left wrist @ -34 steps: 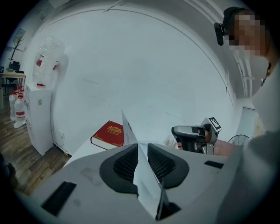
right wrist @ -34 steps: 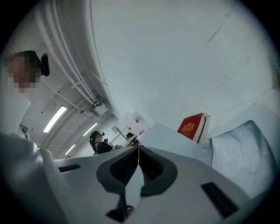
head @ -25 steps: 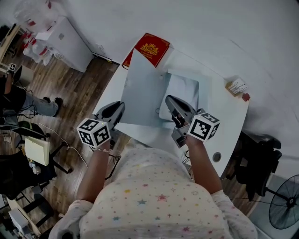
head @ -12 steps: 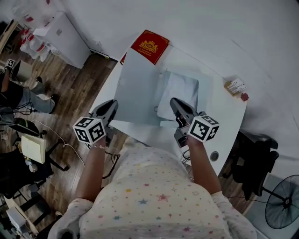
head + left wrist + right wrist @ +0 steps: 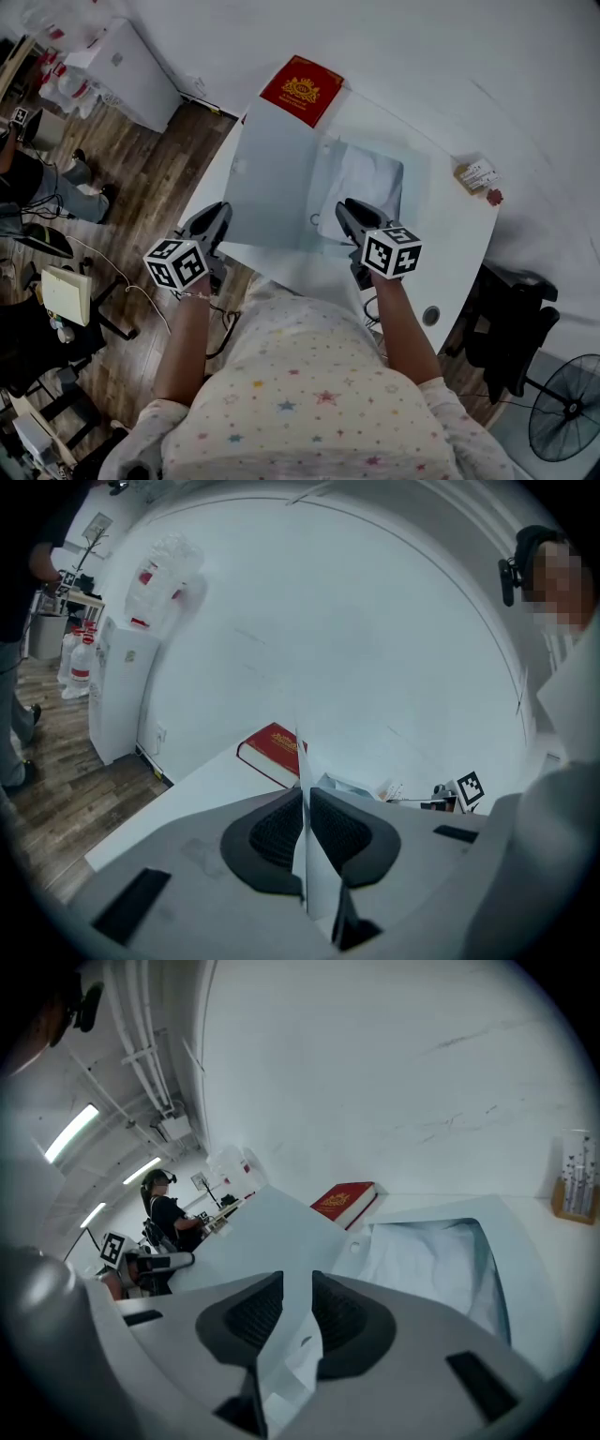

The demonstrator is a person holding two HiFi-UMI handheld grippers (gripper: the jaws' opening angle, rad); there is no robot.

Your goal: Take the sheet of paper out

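- A clear plastic sleeve [image 5: 370, 183] was laid flat on the white table [image 5: 441, 234]. Something white and creased was seen inside it.
- The sheet of paper [image 5: 277, 178], pale, thin and rectangular, was found mostly out of the sleeve. It was spread to the sleeve's left, its far edge reaching a red book [image 5: 302, 89].
- On the left gripper [image 5: 221, 212], the jaws were closed on the sheet's near left edge, seen edge-on between ribbed dark pads.
- On the right gripper [image 5: 345, 208], the jaws were clamped on the sleeve's near, hole-punched margin.
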